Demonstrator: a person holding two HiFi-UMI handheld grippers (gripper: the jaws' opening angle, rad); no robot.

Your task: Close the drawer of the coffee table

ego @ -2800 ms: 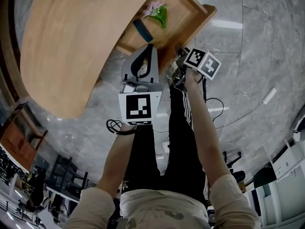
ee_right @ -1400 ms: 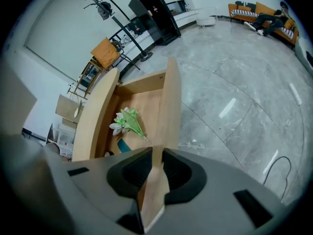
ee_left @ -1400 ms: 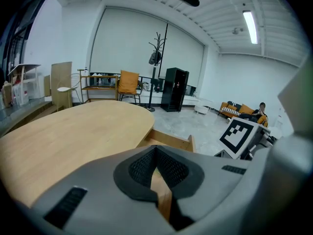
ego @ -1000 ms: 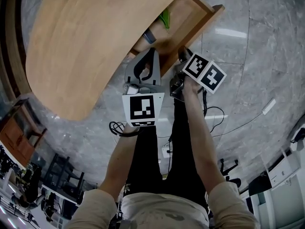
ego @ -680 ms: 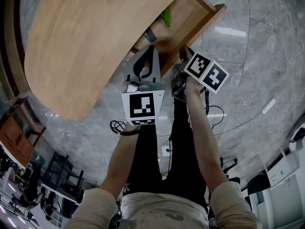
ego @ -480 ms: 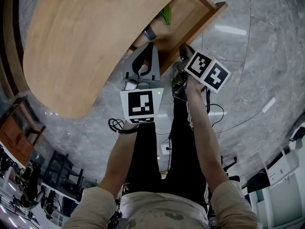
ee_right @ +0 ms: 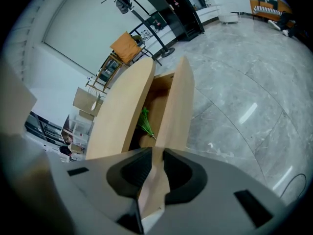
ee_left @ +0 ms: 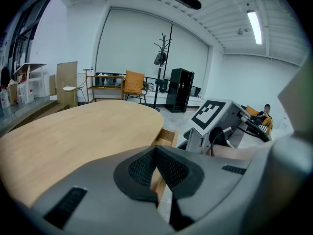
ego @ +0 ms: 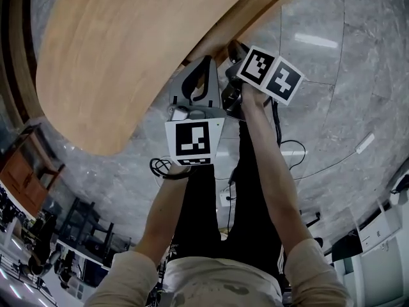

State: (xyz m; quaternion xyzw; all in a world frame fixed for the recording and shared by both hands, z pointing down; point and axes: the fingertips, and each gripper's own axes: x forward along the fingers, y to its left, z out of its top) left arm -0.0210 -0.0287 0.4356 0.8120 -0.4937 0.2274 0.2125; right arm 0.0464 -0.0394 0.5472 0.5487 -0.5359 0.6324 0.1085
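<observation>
On the drawer front, right claw clamped, forearm outstretched.

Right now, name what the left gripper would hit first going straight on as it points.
The left gripper would likely meet the coffee table's edge beside the drawer; depth is unclear.

The coffee table runs off the head view's top edge. Its top hides most of the drawer, whose far corner is cut off there too. Inside the drawer, a green thing lies half under the table's edge, too small to identify. The right gripper covers the near end of the drawer's front board.
</observation>
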